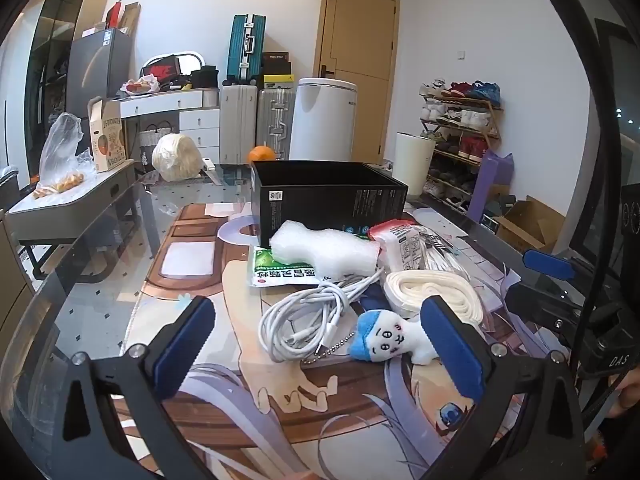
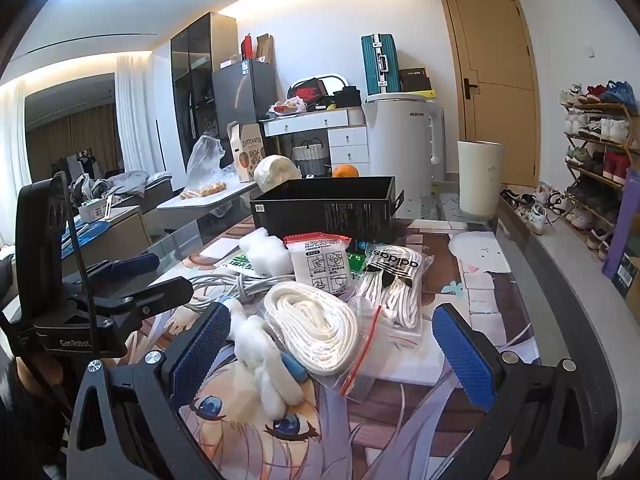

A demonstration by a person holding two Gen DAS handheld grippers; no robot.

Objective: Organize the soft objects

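A pile of soft things lies on the glass table in front of an open black box. It holds a bubble wrap wad, a coiled white cable, a blue-and-white plush toy, a bagged coil of white laces, an Adidas lace pack and a red-topped packet. My left gripper hovers open over the cable and plush. My right gripper hovers open over the lace bag and plush. Neither holds anything.
A green sachet lies under the bubble wrap. Behind the box sit an orange, a wrapped pale round bundle and a white cylinder. A side table stands at the left, a shoe rack at the right.
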